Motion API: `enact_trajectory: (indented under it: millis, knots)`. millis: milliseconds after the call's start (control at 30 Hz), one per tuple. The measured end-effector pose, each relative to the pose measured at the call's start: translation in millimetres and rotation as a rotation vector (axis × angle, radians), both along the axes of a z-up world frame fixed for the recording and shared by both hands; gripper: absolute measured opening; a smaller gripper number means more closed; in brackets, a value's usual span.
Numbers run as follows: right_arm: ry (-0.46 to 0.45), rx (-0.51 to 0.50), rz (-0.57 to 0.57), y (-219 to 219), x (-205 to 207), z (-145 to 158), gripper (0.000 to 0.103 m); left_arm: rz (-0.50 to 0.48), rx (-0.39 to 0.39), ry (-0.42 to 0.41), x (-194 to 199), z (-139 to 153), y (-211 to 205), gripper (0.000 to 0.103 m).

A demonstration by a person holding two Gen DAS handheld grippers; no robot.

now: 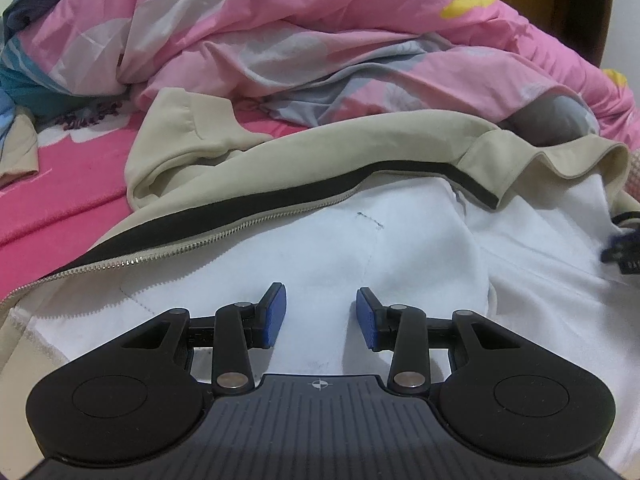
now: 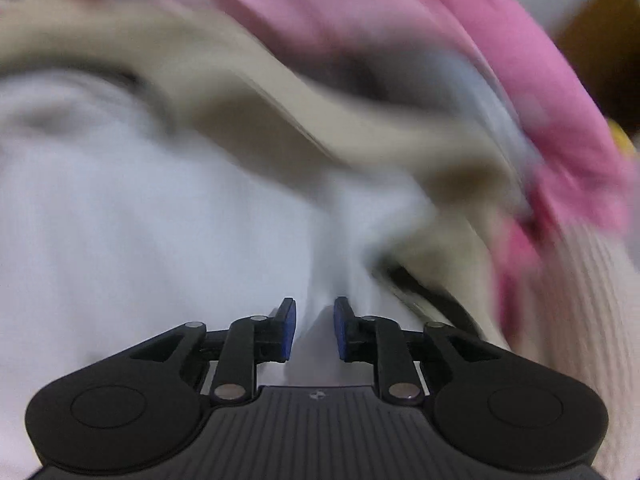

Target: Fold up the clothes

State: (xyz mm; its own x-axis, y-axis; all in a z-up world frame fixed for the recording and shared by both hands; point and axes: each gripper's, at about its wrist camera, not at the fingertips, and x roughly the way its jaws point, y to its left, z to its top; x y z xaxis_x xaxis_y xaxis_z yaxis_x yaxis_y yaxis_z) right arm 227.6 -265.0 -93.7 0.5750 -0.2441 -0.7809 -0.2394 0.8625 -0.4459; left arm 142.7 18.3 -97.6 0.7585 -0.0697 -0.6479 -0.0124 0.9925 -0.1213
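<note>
Beige zip jacket spread open on the bed, white lining up, with both hand-held grippers over the lining.

The jacket [image 1: 280, 152] lies across the pink bed sheet [image 1: 60, 184], its white lining [image 1: 320, 248] facing up; a black band and a metal zipper [image 1: 168, 250] run diagonally from near left to far right. A crumpled pink patterned quilt [image 1: 320, 32] lies beyond it. The left hand-held gripper [image 1: 321, 318] sits just above the lining with its jaws moderately apart and nothing between the blue pads [image 1: 276, 316]. The right wrist view is motion-blurred. The right hand-held gripper [image 2: 314, 330] has its jaws narrowly apart with a raised ridge of white lining [image 2: 120, 220] between the pads [image 2: 289, 332]; whether they press on it cannot be told.
</note>
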Motion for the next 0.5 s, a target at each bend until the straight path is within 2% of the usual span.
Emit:
enact_trajectory:
  millis: [33,100,167,233,333,433,500]
  knots:
    - [0.003,0.028,-0.041,-15,4,2,0.016,0.001,-0.004,0.002,0,0,1,0.038]
    - [-0.026,0.056,-0.106,-13,5,18,0.015,0.003,-0.011,0.003,0,0,2,0.038]
    - [-0.078,0.081,-0.022,14,2,33,0.017,0.004,-0.012,0.003,0,0,2,0.038]
    - [-0.082,0.13,0.087,42,5,39,0.018,0.002,-0.008,0.002,0,-1,2,0.038]
    - [-0.087,0.073,0.173,81,28,21,0.018,0.0,-0.012,0.001,-1,-1,3,0.039]
    - [-0.083,-0.004,0.162,94,60,-18,0.018,-0.002,-0.018,0.003,-2,-1,4,0.039]
    - [-0.147,0.032,0.163,96,69,-24,0.017,-0.002,-0.023,0.004,-2,-1,5,0.039]
